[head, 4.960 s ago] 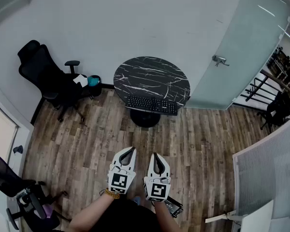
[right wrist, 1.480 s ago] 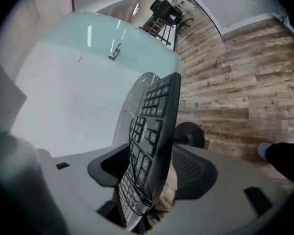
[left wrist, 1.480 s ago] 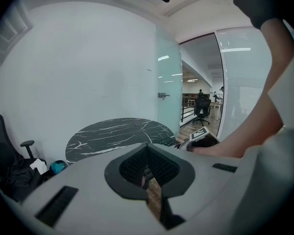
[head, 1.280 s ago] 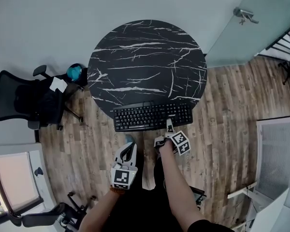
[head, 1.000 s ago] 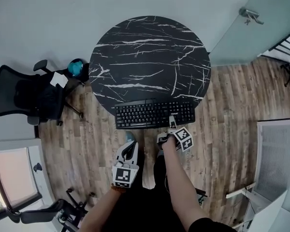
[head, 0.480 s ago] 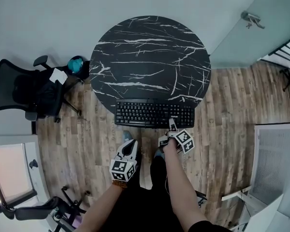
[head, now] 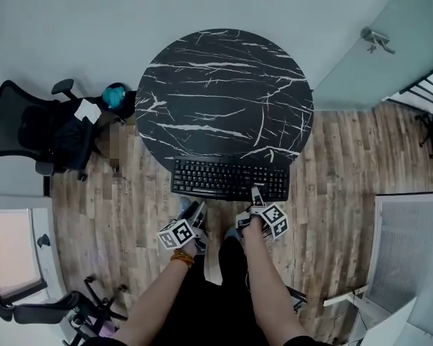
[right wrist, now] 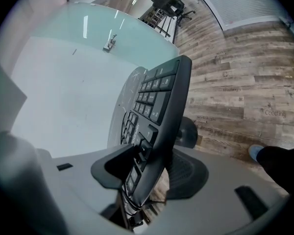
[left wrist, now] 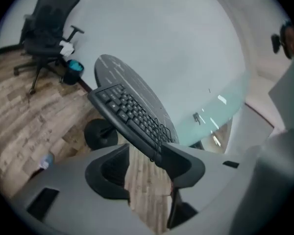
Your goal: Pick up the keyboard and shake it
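The black keyboard (head: 229, 179) lies along the near edge of the round black marble table (head: 224, 85), its front overhanging. My right gripper (head: 255, 192) holds its front edge near the right end. In the right gripper view the keyboard (right wrist: 159, 102) sits between the jaws, one pad on the keys and one underneath; the right gripper (right wrist: 152, 165) has just been closing on it. My left gripper (head: 196, 209), rolled on its side, hangs just short of the keyboard's left front. In the left gripper view the left gripper (left wrist: 142, 165) has just been opening and only floor shows between its jaws, with the keyboard (left wrist: 130, 114) ahead.
A black office chair (head: 29, 132) and a teal bin (head: 114, 94) stand left of the table. A frosted glass door (head: 375, 42) is at the right. The table's round base (left wrist: 100, 133) stands on wood-plank floor below the keyboard.
My left gripper has moved up to the keyboard's front edge, rolled over and opened. The right gripper has stayed at the keyboard's right front edge.
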`<state>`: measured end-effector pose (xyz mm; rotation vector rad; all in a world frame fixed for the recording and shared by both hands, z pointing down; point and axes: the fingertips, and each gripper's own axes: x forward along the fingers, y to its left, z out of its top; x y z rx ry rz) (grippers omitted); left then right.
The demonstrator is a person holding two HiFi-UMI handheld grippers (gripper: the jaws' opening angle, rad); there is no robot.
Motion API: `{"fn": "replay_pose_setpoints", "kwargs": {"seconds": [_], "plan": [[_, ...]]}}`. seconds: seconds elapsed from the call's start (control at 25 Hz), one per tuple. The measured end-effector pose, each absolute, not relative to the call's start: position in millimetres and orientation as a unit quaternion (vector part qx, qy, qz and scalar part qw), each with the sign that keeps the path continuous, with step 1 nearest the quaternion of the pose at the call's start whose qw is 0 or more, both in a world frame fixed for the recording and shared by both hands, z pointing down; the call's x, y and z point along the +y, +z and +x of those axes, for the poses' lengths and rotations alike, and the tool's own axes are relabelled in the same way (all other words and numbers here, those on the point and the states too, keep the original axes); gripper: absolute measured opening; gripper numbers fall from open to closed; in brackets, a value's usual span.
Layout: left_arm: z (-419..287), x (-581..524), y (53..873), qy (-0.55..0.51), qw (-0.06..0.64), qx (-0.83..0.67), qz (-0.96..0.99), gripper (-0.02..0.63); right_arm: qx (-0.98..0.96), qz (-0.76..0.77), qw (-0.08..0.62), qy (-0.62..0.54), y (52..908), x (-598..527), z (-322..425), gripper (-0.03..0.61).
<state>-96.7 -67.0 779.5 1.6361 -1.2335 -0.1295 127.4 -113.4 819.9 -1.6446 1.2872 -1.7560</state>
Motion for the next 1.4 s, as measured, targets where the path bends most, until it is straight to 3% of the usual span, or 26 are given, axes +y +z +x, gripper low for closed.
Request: {"fn": "replay_pose_setpoints", "kwargs": {"seconds": [0.08,0.36,0.76,1.08,1.4], "plan": [[-106.3,-72.2,788.9,-0.116,0.554,-0.527,0.634,0.223,0.459,-0.588,0.206,-0.633,819.9,-111.4,127.0,0.201],[-122.9,-104.8,793.4,-0.234,0.565,-0.547,0.572,0.233,0.461,-0.579,0.203,-0.642,820.2,-110.2,126.9,0.198],[-104.0,-119.3,806.1,-0.247,0.592,-0.537,0.547,0.235,0.470,-0.568,0.166,-0.655,813.5,-101.7,131.6,0.195],[-99.8,-114.1,797.1,-0.331,0.612,-0.482,0.534,0.107,0.490,-0.562,0.180,-0.641,806.0,-95.1,135.6,0.171],[-93.6,-111.6,763.0,-0.407,0.607,-0.411,0.544,0.081,0.519,-0.537,0.268,-0.608,782.9,-104.0,142.2,0.133]]}}
